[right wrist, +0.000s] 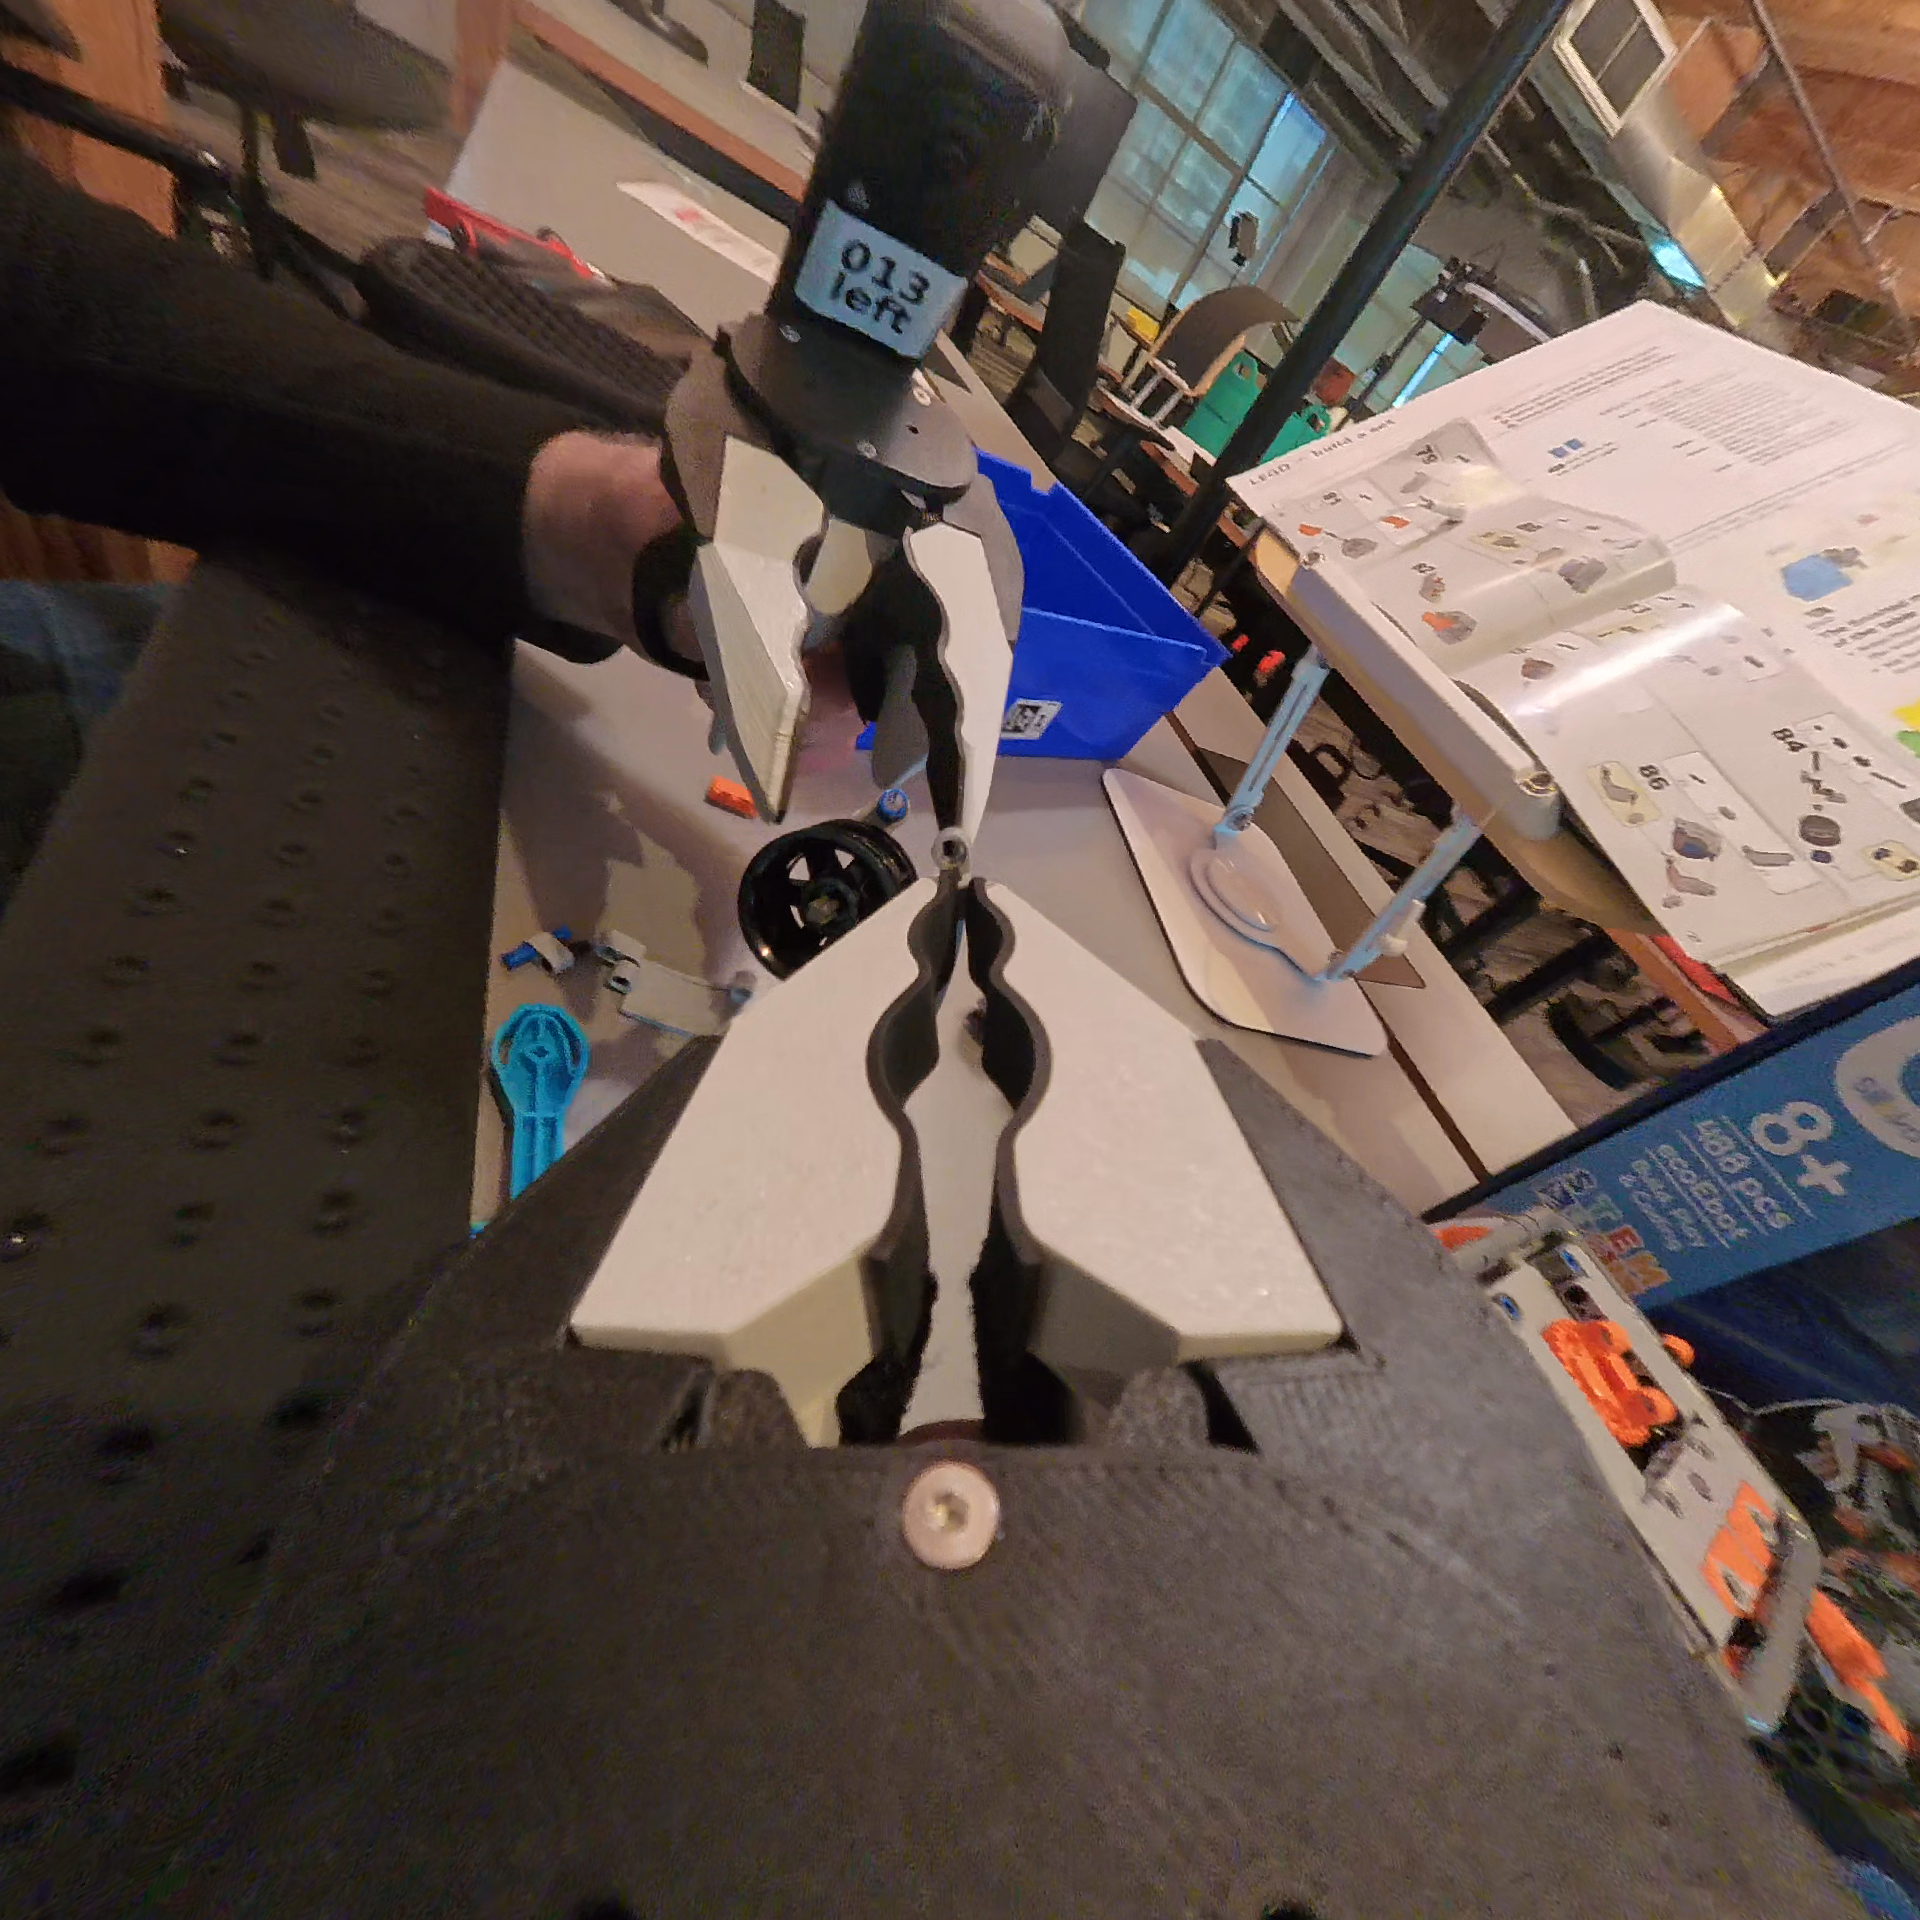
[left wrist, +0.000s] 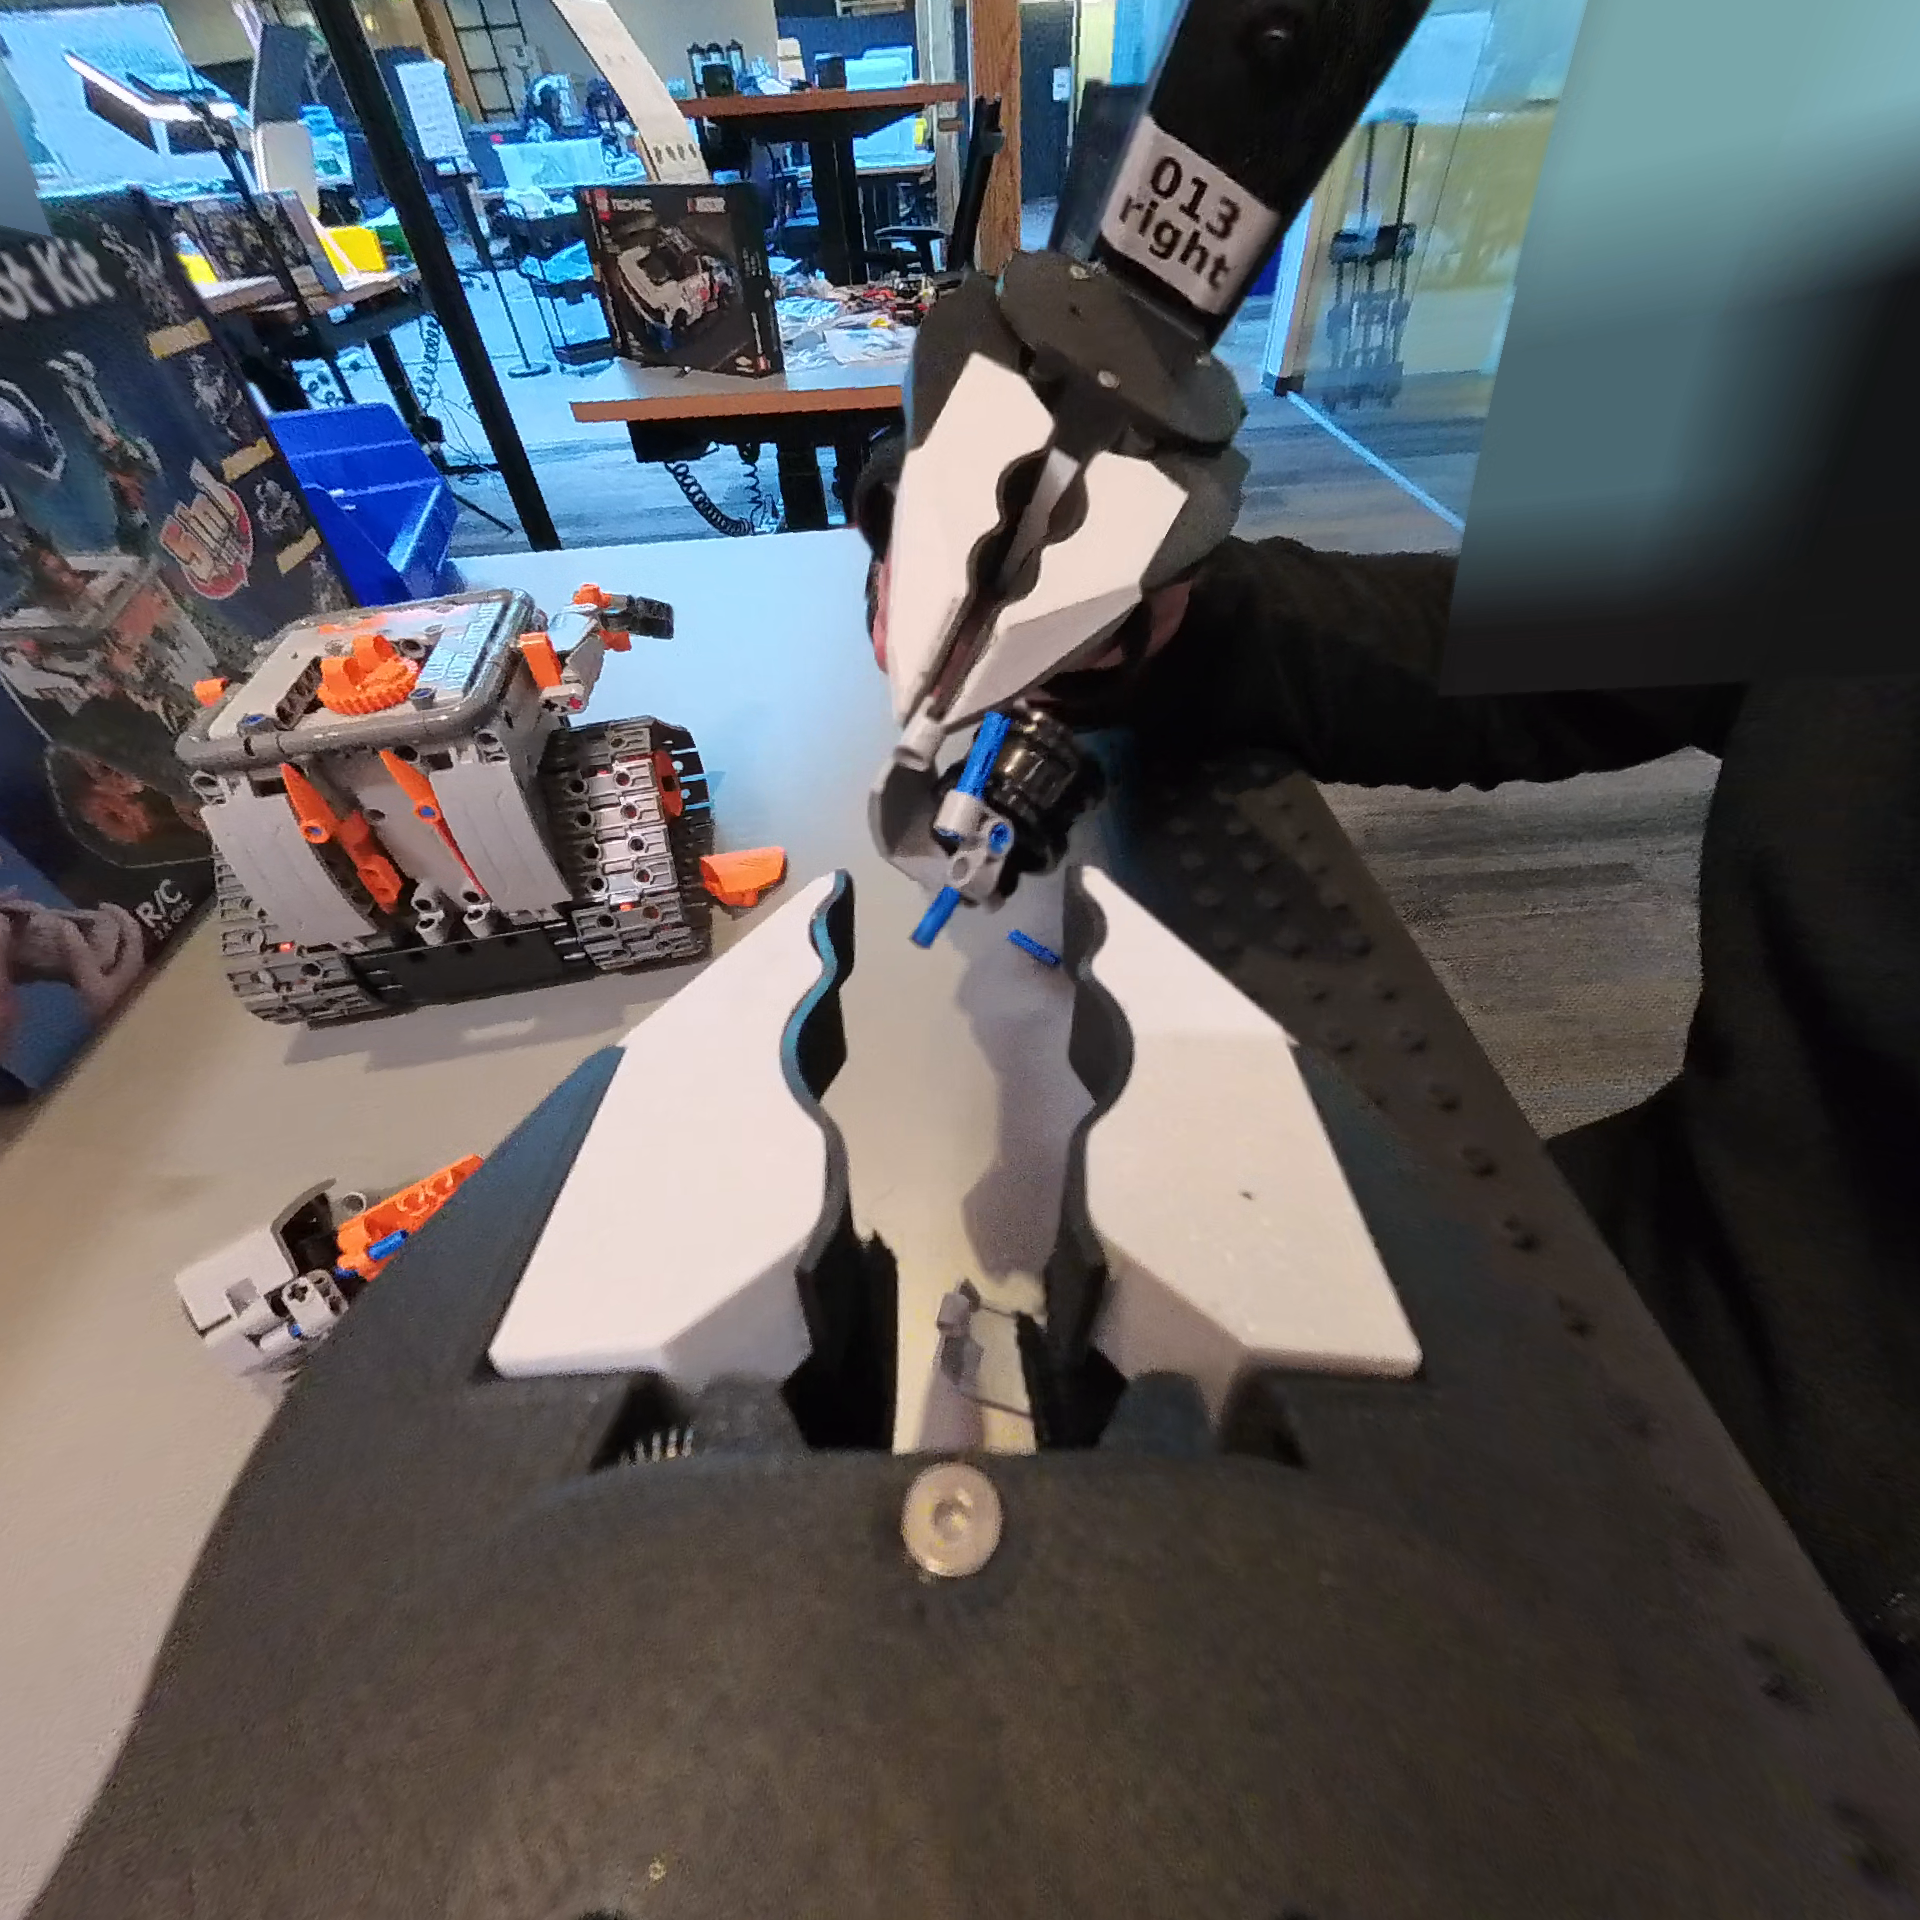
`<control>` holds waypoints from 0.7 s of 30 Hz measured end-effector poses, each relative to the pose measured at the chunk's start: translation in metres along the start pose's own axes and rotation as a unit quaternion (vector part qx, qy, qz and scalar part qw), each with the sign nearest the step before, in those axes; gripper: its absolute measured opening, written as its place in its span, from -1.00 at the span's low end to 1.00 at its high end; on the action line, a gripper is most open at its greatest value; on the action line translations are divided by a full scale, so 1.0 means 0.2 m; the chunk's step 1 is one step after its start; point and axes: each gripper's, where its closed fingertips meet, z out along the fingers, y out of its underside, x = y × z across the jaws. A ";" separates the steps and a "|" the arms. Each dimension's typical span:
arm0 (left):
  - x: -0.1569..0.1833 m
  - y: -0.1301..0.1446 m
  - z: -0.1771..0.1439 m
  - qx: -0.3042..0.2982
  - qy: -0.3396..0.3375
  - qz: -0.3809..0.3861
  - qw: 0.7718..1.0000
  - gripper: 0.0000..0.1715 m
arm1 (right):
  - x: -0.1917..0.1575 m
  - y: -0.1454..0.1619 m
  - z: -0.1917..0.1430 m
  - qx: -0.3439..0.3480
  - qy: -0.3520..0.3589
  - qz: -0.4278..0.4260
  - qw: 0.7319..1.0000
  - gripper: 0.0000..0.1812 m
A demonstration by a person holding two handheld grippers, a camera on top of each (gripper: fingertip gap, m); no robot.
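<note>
Left wrist view: left gripper (left wrist: 961,899) is wide open and holds nothing; bare desk (left wrist: 156,1195) shows between its fingers. Right gripper (left wrist: 914,746) comes in from ahead and above, tips pointing down into that gap, closed on a small grey connector (left wrist: 971,836) with a blue axle (left wrist: 951,894) through it. The connector sits between the left gripper's tips and just above them, touching neither finger as far as I can see.

- Black wheel (left wrist: 1039,790) is right behind the connector. Cannot tell whether it is joined to it or just lying on the desk.
- A loose blue pin (left wrist: 1034,948) lies on the desk against the inside of the left gripper's right finger.
- Ahead-left of the left gripper: grey and orange tracked model (left wrist: 447,800), with an orange piece (left wrist: 743,873) beside its track.
- Near-left, by the gripper body: small grey and orange sub-assembly (left wrist: 312,1268).
- Far left: printed kit box (left wrist: 94,623).

Right wrist view agrees: the right gripper's jaws are almost fully closed, pinching the connector at the very tips. The wheel sits just left of those tips. A blue plastic tool (right wrist: 535,1091) and scattered small parts lie further left. A blue bin (right wrist: 1091,623) is ahead, past the left gripper. An open instruction booklet (right wrist: 1558,675) on a stand is to the right.
</note>
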 end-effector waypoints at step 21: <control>-0.10 0.02 0.03 0.015 -0.037 -0.083 0.996 -0.90 | 0.06 0.05 0.03 -0.064 0.089 -0.079 0.991 -1.00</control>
